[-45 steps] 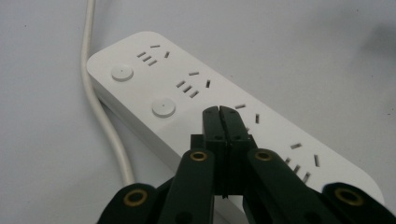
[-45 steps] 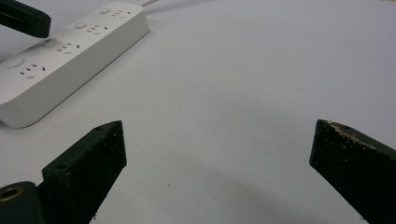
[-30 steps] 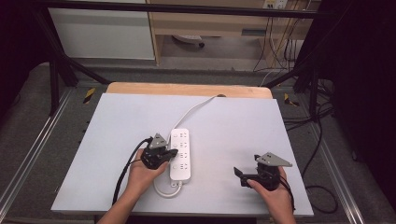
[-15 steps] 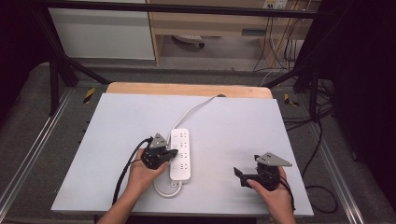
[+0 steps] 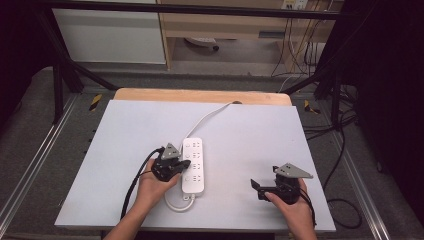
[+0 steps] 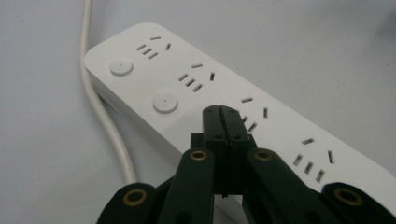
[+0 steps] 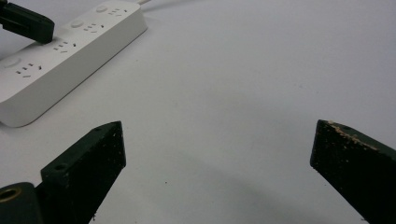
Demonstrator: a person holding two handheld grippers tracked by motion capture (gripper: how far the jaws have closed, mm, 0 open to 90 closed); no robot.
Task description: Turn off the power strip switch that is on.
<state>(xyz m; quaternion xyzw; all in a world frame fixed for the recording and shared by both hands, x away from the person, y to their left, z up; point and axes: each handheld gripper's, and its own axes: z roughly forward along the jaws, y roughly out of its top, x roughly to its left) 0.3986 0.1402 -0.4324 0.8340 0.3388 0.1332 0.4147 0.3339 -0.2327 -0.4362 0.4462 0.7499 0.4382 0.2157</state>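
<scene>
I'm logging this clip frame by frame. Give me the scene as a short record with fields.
surface: white table top
item: white power strip, lying flat, cable running to the far edge
left gripper: jaws shut, tips over the strip's button row
right gripper: jaws wide apart, nothing between them, off to the strip's right

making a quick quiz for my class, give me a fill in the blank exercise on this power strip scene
1. The left gripper has its jaws ____ over the power strip.
2. The right gripper has its jaws ____, with nothing between them.
3. The strip's cable is coloured ____.
4. The strip lies on a grey ____.

Missing words: shut; open; white; table
</scene>
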